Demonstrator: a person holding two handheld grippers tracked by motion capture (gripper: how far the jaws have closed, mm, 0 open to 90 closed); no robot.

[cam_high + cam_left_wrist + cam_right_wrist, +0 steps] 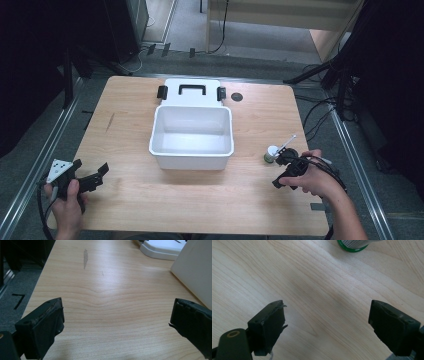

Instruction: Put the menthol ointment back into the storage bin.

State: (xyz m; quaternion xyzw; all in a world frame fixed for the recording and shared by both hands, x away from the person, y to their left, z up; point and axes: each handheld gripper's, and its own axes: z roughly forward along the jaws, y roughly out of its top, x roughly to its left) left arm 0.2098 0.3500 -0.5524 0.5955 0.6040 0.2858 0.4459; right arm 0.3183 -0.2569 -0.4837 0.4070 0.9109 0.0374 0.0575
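1. High view, from biggest down: pale wood-grain counter (200, 205), smooth and matte, with one grey scuff (109, 122) near its left edge. The same scuff (85, 257) in the left gripper view, far ahead of the jaws.
2. White plastic bin (192, 161) at mid-counter, rectangular with rounded corners and glossy walls, open and seemingly bare inside. Likely parked centrally for easy reach from either hand.
3. Matching white lid (192, 101) flat on the counter, touching the bin's far side, with a black handle (192, 89) and two black latches. Laid back there, it seems, to keep the opening free.
4. Left tongs (91, 167) held low near the front-left corner, well apart from the bin, jaws spread wide on nothing. Seen along the left tongs (117, 320), bare wood between the black, blocky pads and a bin wall (195, 272) off to one side. Apparently waiting.
5. Right tongs (279, 171) gripped in a hand at the front right, jaws likewise wide and empty. Seen along the right tongs (327, 320), plain grain between the pads.
6. Small white pot (271, 154) with a green base, just beside the right tongs, standing to the right of the bin, a thin white stick (287, 142) slanting from its top. Green-rimmed base of the pot (353, 244) at the frame's top edge: near, not yet between the jaws. Judged the likely next pick-up; light and tippable.
7. Dark round disc (236, 97) beside the lid's right latch; make unclear.
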